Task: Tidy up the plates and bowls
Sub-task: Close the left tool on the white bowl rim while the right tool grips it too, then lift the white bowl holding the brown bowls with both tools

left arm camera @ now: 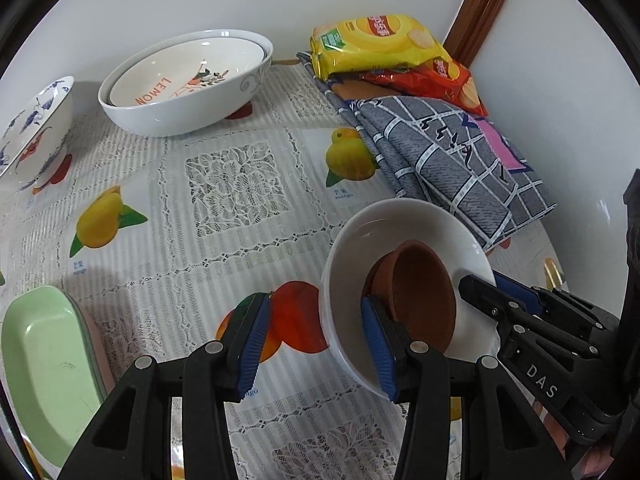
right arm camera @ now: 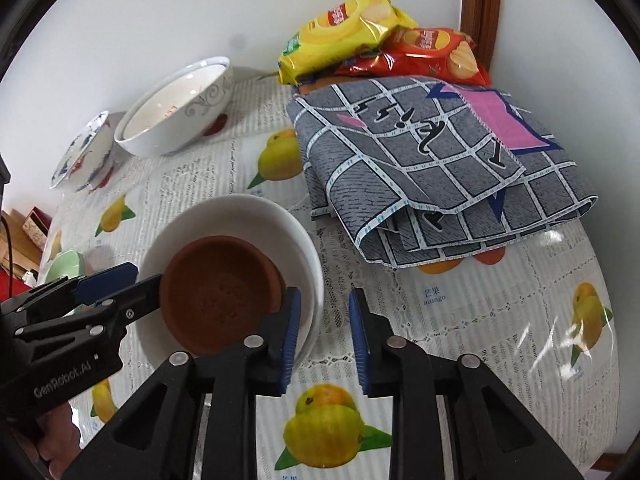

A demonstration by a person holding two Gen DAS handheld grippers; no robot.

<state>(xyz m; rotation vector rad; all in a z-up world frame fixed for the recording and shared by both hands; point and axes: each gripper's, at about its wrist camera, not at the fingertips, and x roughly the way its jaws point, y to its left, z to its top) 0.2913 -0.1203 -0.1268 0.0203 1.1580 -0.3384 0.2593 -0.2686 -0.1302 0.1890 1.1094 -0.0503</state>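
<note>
A white bowl (left arm camera: 404, 236) with a small brown clay dish (left arm camera: 424, 296) inside sits on the fruit-print tablecloth; both also show in the right wrist view, bowl (right arm camera: 224, 216) and dish (right arm camera: 216, 292). My left gripper (left arm camera: 316, 344) is open, its jaws astride the bowl's near rim with one finger inside. My right gripper (right arm camera: 322, 340) is open, its jaws astride the bowl's right rim. Each gripper shows in the other's view, right (left arm camera: 500, 300) and left (right arm camera: 120, 284). Nothing is lifted.
Two nested large white bowls (left arm camera: 188, 80) and a blue-patterned bowl (left arm camera: 36, 128) stand at the back left. Stacked green dishes (left arm camera: 44, 364) lie at the near left. A folded grey cloth (right arm camera: 436, 160) and chip bags (right arm camera: 352, 28) lie at the back right by the wall.
</note>
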